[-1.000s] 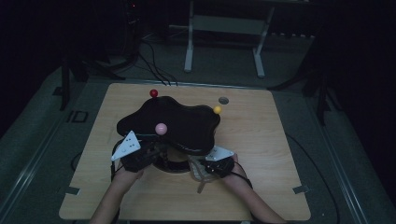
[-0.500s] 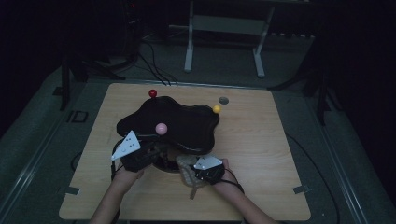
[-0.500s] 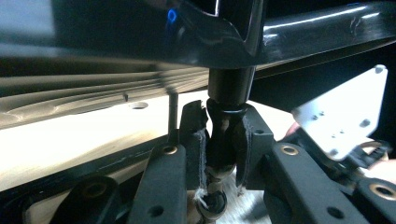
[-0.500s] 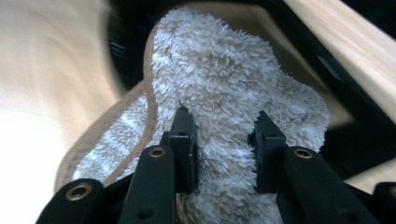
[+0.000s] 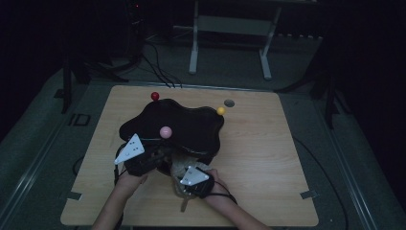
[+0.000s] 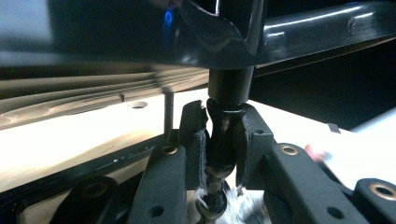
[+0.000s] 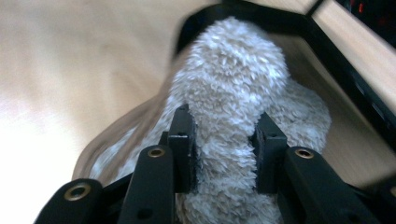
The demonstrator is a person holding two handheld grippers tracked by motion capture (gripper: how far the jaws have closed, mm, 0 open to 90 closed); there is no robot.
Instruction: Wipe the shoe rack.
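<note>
Overhead, the left gripper [image 5: 143, 160] and right gripper [image 5: 191, 181] work at the near edge of a black stand [image 5: 177, 127] carrying pink, red and yellow balls; the fuzzy cover [image 5: 178, 167] lies between them, just under that edge. It sits on a pale wood table [image 5: 268, 163] in a dark room with cables and a metal frame behind. In the left gripper view, the jaws are nearly closed, clamped on a black post [image 6: 223, 140] under the stand; a slip there would likely let the stand tip. In the right gripper view, the jaws pinch the cover [image 7: 231, 116] firmly; pulling sideways could snag it on the black edge or drag the stand.
</note>
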